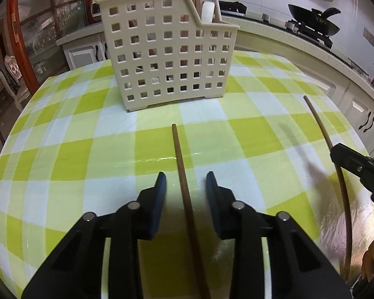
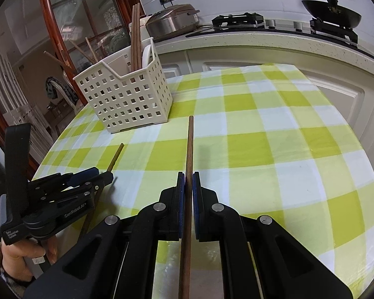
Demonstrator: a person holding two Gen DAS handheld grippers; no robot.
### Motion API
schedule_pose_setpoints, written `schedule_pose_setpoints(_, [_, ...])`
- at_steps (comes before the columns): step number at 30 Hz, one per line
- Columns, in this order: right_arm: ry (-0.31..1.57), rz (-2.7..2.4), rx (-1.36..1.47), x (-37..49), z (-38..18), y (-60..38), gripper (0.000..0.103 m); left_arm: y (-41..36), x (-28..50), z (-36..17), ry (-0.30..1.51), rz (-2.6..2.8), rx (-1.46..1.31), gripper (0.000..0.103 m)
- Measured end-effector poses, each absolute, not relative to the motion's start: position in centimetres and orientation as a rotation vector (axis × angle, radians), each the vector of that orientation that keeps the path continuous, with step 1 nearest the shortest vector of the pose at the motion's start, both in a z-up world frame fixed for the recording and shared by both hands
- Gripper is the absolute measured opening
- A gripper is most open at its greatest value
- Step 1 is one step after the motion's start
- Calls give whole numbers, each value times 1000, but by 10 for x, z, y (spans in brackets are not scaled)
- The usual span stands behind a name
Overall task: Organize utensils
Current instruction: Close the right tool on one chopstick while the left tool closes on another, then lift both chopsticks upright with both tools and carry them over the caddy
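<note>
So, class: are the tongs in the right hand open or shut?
Shut. The right tongs are clamped on a thin brown wooden chopstick, with both blue pads pressed against its sides.

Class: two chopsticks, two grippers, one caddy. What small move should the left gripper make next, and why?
Probably close the left gripper: its fingers straddle the nearer chopstick with gaps either side, while the right gripper already clamps the other chopstick. The caddy waits ahead.

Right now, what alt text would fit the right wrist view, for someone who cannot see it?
The right gripper is shut on a brown chopstick above a green checked tablecloth. A cream utensil basket holding more chopsticks stands ahead, left.
</note>
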State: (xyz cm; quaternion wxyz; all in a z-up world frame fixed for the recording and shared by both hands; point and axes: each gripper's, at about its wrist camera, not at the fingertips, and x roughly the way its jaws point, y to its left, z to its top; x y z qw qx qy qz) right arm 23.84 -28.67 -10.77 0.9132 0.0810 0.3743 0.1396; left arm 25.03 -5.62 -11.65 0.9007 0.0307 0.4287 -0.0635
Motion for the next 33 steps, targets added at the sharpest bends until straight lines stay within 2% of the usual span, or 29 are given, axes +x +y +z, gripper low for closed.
schedule_pose_setpoints(4, [772,288,170,238,-109,-288,6,-60,251,-120,882,-126,93,19])
schedule_pose_setpoints(7, [772,288,169,238,-109,-288,7,-60,251,-120,874,-124,103,7])
schedule_pose_setpoints(17, [758,309,145,233,-105,-276,6,-49,240,-107,815,-146,50,6])
schedule_pose_setpoints(33, [610,374,128,211,-56,-251,6,-14,183,-31,597,-171,-50,6])
